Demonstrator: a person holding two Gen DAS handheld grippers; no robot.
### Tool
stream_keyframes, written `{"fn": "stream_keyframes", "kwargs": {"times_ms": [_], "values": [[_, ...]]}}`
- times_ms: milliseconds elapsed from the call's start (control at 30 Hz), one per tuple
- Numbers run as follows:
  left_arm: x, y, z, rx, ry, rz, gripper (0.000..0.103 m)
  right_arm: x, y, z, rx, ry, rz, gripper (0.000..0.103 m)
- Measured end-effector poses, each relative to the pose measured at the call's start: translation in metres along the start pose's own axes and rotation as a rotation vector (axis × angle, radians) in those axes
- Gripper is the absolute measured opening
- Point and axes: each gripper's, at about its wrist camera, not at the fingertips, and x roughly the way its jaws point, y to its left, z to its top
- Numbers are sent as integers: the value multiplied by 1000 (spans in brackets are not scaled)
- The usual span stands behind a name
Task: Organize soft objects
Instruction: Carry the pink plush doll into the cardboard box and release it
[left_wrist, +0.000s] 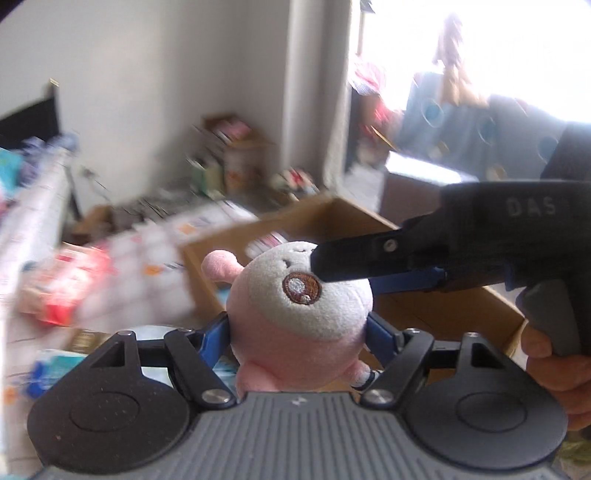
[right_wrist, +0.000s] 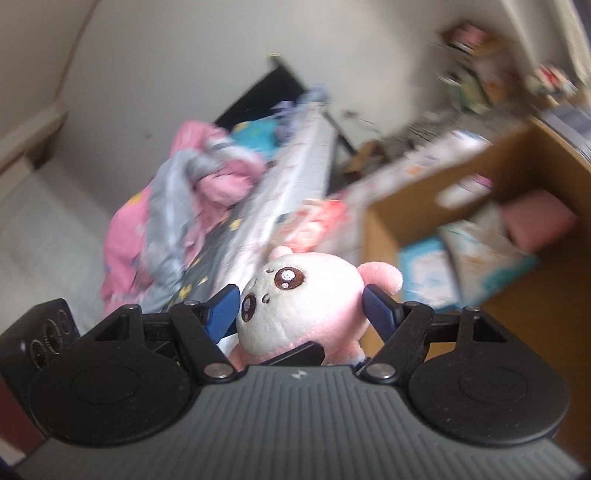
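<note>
Both the left tongs (left_wrist: 297, 325) and right tongs (right_wrist: 299, 308) are pinching the round pink-and-white plush toy (left_wrist: 295, 302) above the near wall of the open brown cardboard box (left_wrist: 443, 314). Two opposing grips are risking a tug that twists it loose outside the box.

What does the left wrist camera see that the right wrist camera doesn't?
Only the left wrist view shows the bright window, the person's hand and the right gripper from the side, on the toy's head.

Only the right wrist view shows the pink and grey bedding and the pink item inside the box.

Both show the pink and white plush toy held between blue fingers, and the cardboard box.
</note>
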Motion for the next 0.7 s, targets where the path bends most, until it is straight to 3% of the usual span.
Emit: {"fn": "stream_keyframes", "kwargs": {"times_ms": [133, 267, 433, 700], "values": [[56, -4, 1, 5, 107, -1, 78, 15, -62, -1, 153, 55, 5, 73], [85, -4, -8, 36, 157, 28, 81, 46, -96, -11, 222, 112, -38, 72], [77, -7, -9, 63, 139, 64, 80, 69, -118, -23, 298, 175, -50, 72], [19, 1, -8, 22, 59, 109, 82, 82, -118, -28, 307, 222, -78, 73]]}}
